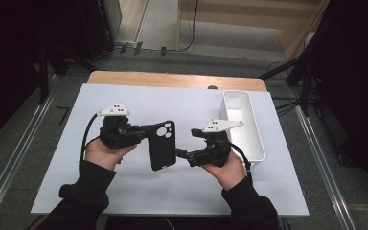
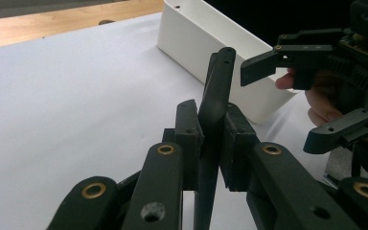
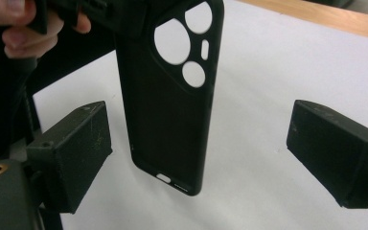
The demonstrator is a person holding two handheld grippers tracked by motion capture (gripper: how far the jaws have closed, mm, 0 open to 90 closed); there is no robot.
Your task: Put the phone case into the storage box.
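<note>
A black phone case with round camera cut-outs hangs above the white sheet near the table's middle. My left gripper is shut on the case's left edge; in the left gripper view the case stands edge-on between the closed jaws of that gripper. My right gripper sits just right of the case's lower half, open. In the right gripper view the case hangs between and beyond that gripper's spread jaws, touching neither.
A long white bin lies at the right side of the white sheet, close behind my right hand. The wooden table edge runs along the back. Dark stands and cables line the floor around the table.
</note>
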